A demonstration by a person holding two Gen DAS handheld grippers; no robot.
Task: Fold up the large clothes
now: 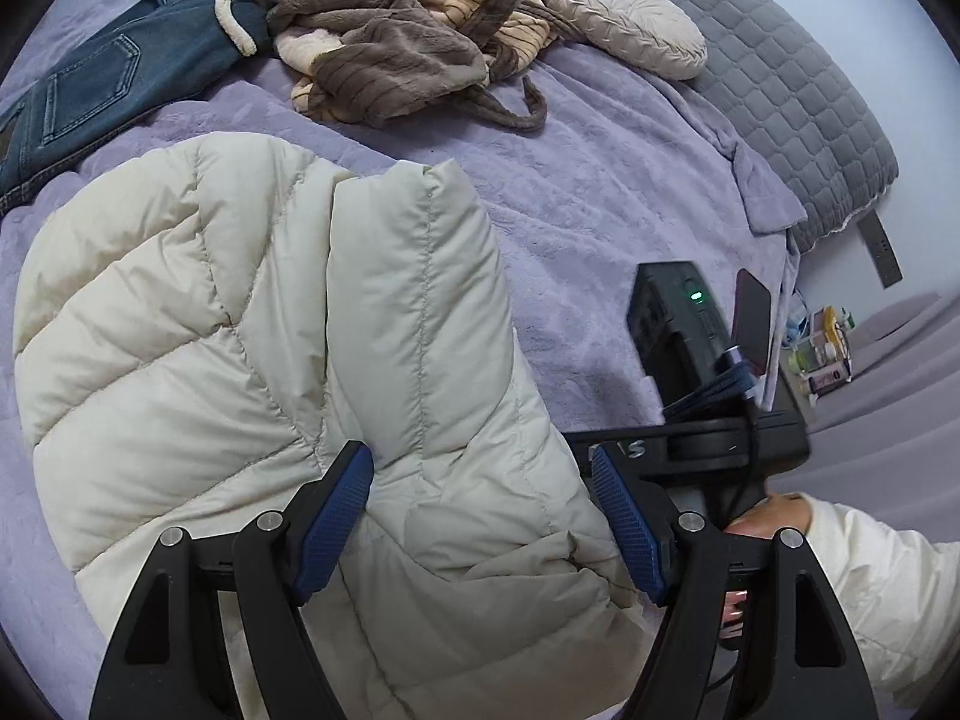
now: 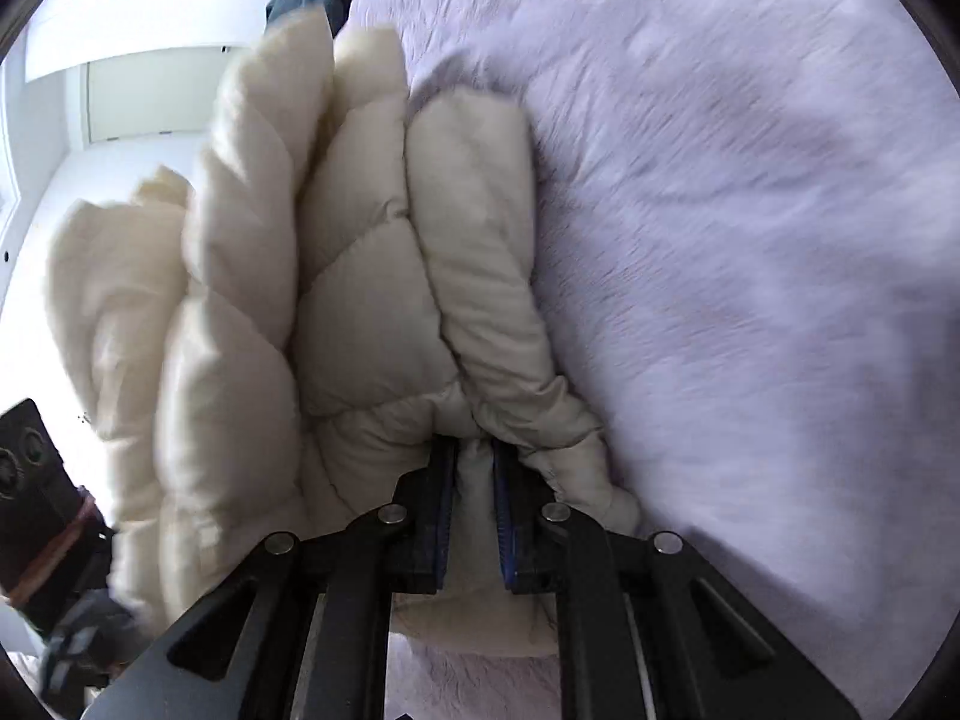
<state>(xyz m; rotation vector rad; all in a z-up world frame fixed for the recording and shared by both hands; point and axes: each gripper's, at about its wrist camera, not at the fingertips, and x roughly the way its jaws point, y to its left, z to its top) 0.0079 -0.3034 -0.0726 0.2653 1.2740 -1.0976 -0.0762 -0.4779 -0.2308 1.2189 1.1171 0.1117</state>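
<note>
Over the lavender plush blanket (image 1: pixel 600 192) we go, and it covers nearly the whole bed. Far left in the left wrist view lie dark blue jeans (image 1: pixel 108 90), back pocket up, with a cream cord loop at their edge. Just right of them sits a heap of brown and peach striped fleece (image 1: pixel 408 30), touching a pale textured cushion (image 1: pixel 630 30). Beyond that, a grey quilted cover (image 1: pixel 798 102) runs along the far edge, and at the far right, past the bed's edge, small bottles and jars (image 1: pixel 822 354) stand in a cluster. In the right wrist view a white wall or cabinet (image 2: pixel 150 48) fills the upper left.

Now the tools. The cream puffer jacket (image 1: pixel 270 330) lies on the blanket, one quilted panel folded over the body. The left gripper (image 1: pixel 486 516) hangs over its lower part with jaws spread wide, blue pads (image 1: pixel 336 516) either side of a quilted ridge; the left pad sits against the fabric, nothing pinched. To its right is the right gripper (image 1: pixel 714 444), seen side-on with a green light on its black box, held by a hand in a white sleeve.

From the right wrist camera, the right gripper (image 2: pixel 477 492) has its jaws nearly together, clamped on a bunched fold of the cream puffer jacket (image 2: pixel 360 270), which billows upward, blurred.

Writing: a small red mark on the white surface, and pale letters on the right tool's body, both too small to read.
</note>
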